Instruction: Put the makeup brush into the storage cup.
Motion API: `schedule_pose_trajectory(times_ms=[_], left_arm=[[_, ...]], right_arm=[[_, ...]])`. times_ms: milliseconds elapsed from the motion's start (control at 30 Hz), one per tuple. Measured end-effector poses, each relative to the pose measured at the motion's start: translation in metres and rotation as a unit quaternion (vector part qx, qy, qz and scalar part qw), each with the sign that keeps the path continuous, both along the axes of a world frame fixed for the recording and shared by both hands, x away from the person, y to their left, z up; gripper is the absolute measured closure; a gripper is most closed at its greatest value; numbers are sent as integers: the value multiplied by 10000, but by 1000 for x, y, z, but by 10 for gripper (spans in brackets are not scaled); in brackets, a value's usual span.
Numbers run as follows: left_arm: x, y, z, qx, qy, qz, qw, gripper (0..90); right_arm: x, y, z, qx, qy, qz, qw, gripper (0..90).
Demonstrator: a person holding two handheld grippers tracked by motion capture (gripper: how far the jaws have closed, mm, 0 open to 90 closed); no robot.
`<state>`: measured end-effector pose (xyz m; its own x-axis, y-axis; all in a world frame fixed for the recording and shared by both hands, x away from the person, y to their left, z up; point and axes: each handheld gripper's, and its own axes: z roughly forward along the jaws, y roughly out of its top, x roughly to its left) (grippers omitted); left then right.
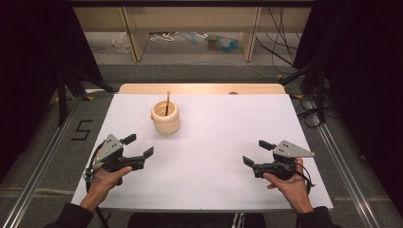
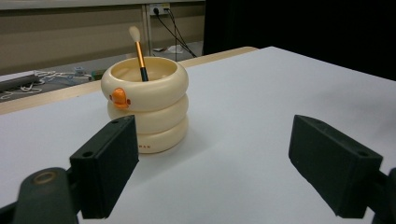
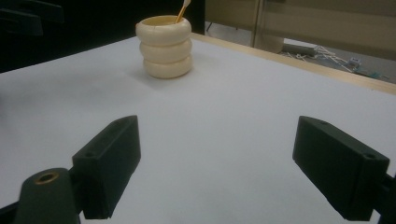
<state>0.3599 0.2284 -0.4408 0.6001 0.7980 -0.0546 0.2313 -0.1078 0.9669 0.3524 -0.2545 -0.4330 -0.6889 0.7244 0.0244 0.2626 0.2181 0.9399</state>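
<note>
A cream cup made of three stacked rings (image 1: 166, 118) stands upright on the white table top (image 1: 214, 142), left of centre and toward the far side. A makeup brush (image 1: 167, 102) with an orange-and-black handle stands in it, bristles up. In the left gripper view the cup (image 2: 145, 108) shows an orange beak-like knob, and the brush (image 2: 138, 51) leans inside. The right gripper view has the cup (image 3: 164, 46) far off. My left gripper (image 1: 139, 145) is open near the front left, its jaws wide apart and empty. My right gripper (image 1: 257, 152) is open near the front right, also empty.
A wooden strip (image 1: 199, 88) edges the far side of the table. Beyond it are wooden furniture legs (image 1: 135, 35) and loose cables (image 1: 280, 42) on the floor. Metal rails (image 1: 43, 161) run along both sides. Dark curtains flank the table.
</note>
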Motion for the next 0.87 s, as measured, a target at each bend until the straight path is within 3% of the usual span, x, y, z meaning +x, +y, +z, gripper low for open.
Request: schedule_pose_trajectory(times_ms=[533,600,700,767,867], left_arm=[[0,0,-1,-16,7,-8,10000,156],[0,0,-1,-7,8,-9,10000,156],[0,-1,-1,-6,20,-14,10000,156],[0,0,-1,26,8,-19,10000,156],[1,0,-1,24,11,-18,10000,156]], right_arm=[[0,0,0,-38,-29,22,10000,161],[-1,0,0,-36,88,43,9999,161],[0,0,0,-55,4,34,10000,161],[-1,1,0,-38,90,44,9999,161],[0,0,0,-64,-6,40,10000,161]])
